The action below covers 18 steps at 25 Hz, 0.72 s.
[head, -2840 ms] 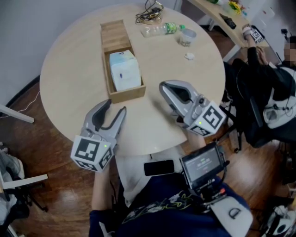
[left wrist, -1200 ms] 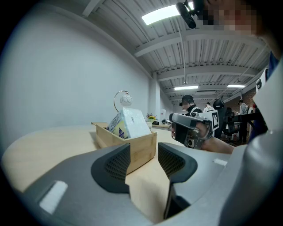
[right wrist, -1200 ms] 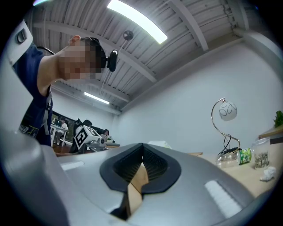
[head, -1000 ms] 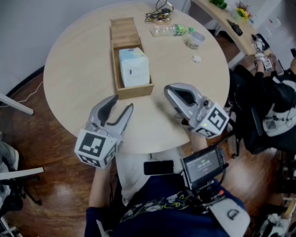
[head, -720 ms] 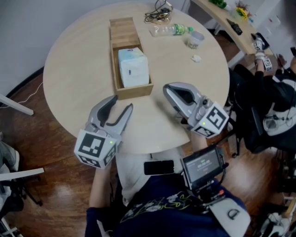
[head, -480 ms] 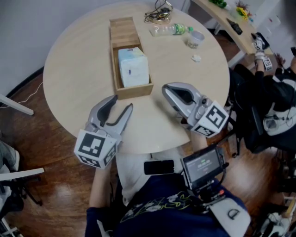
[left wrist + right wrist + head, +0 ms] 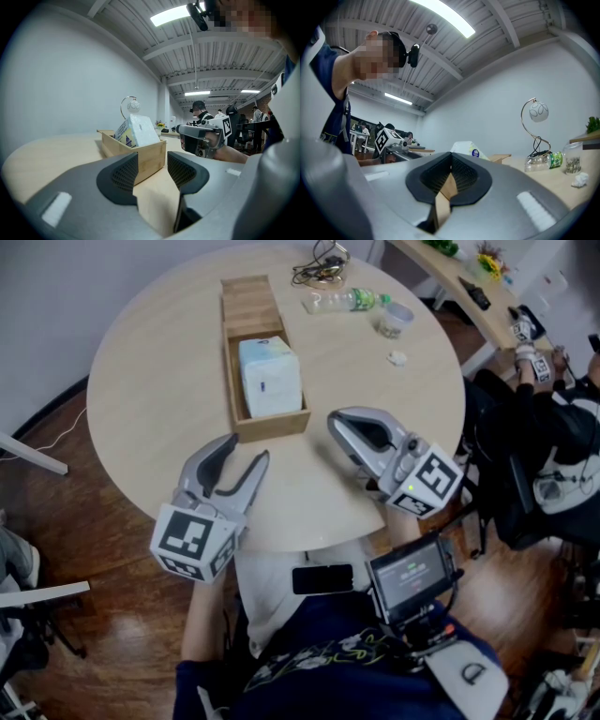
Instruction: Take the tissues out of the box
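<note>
A long wooden box (image 7: pixel 247 306) lies on the round table (image 7: pixel 150 381). A white-and-blue tissue pack (image 7: pixel 270 378) stands in its near compartment and sticks up above the rim. My left gripper (image 7: pixel 247 448) rests near the table's front edge, just short of the box's near end, open and empty. In the left gripper view the box (image 7: pixel 149 157) and the tissue pack (image 7: pixel 137 131) lie beyond the left gripper (image 7: pixel 152 171). My right gripper (image 7: pixel 336 418) sits right of the box, shut on nothing. In the right gripper view the tissue pack (image 7: pixel 466 148) shows past the right gripper (image 7: pixel 451 174).
At the table's far side lie a plastic bottle (image 7: pixel 339 300), a clear cup (image 7: pixel 394 318), a crumpled scrap (image 7: pixel 397 358) and a tangle of cables (image 7: pixel 328 261). A seated person (image 7: pixel 544 427) is close at the right. A phone (image 7: pixel 322 578) and a screen device (image 7: pixel 411 577) rest at my lap.
The head camera has shifted a little since the earliest frame. Both grippers and the tissue pack keep their places; nothing was taken hold of or let go.
</note>
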Motion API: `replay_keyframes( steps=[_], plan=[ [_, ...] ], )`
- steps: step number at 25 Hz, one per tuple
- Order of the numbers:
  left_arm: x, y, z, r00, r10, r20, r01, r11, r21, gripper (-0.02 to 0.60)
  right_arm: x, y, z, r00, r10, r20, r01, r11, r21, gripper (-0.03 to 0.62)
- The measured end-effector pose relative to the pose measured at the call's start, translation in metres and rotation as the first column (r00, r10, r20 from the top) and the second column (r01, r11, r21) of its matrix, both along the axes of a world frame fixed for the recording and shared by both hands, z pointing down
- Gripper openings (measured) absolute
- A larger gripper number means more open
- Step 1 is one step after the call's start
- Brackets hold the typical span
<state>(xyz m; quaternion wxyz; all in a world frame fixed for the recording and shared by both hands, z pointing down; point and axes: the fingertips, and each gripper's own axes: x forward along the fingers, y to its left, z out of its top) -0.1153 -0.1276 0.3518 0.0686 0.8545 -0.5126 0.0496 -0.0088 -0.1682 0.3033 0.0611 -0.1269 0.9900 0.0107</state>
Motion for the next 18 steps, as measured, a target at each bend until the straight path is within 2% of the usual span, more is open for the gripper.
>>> replay_keyframes(
  steps=[11, 18],
  plan=[
    [0.0, 0.0, 0.0015, 1.0, -0.001, 0.001, 0.001, 1.0, 0.003, 0.202, -0.0063, -0.0002, 0.0079, 0.999, -0.024, -0.034, 0.023, 0.999, -0.024, 0.001],
    [0.0032, 0.0015, -0.0018, 1.0, -0.007, -0.012, 0.007, 1.0, -0.003, 0.202, -0.01, 0.0047, 0.0094, 0.995, -0.091, -0.048, 0.089, 0.996, -0.025, 0.001]
  ],
)
